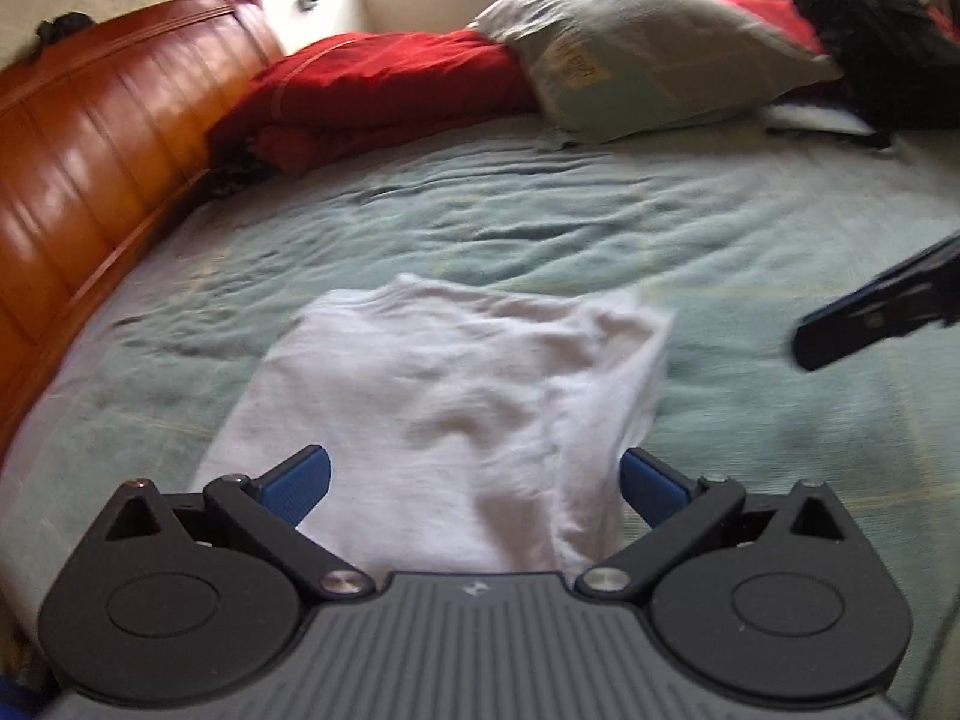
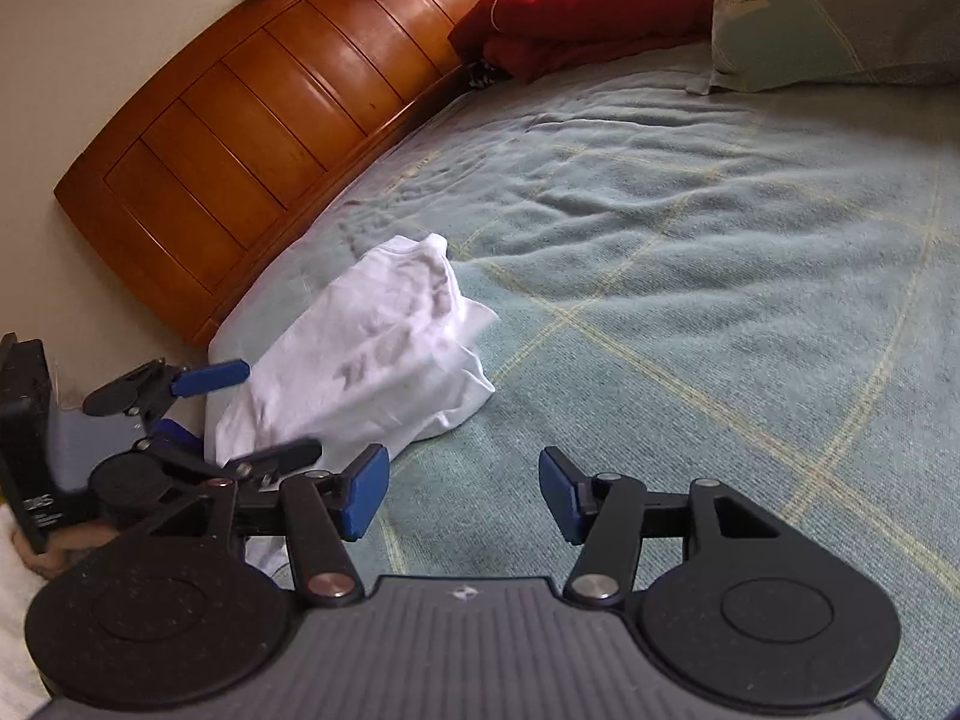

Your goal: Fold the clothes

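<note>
I am looking at a folded white cotton T-shirt (image 1: 456,396) lying on the pale green woven bedspread with thin yellow lines (image 1: 750,228), near the bed's edge by the glossy orange-brown wooden headboard (image 2: 258,138). In the right wrist view the shirt (image 2: 372,360) is stretching its long axis from my left gripper up toward the headboard, with faint grey lettering running along that axis; its far end is bunching up into a rumpled peak.

My left gripper (image 1: 474,480) is hovering over the shirt's near end with its blue-padded fingers (image 1: 300,486) spread wide on either side of the cloth, pressing on nothing. My right gripper (image 2: 462,492) is standing parted over bare bedspread, just beside the shirt's right edge, with nothing between its pads; from the left wrist view one of its fingers is showing at the right margin, blurred.

Farther up the bed, a folded red blanket (image 1: 384,90) is lying against the headboard, and a grey-green pillow (image 1: 654,54) is resting beside it.
</note>
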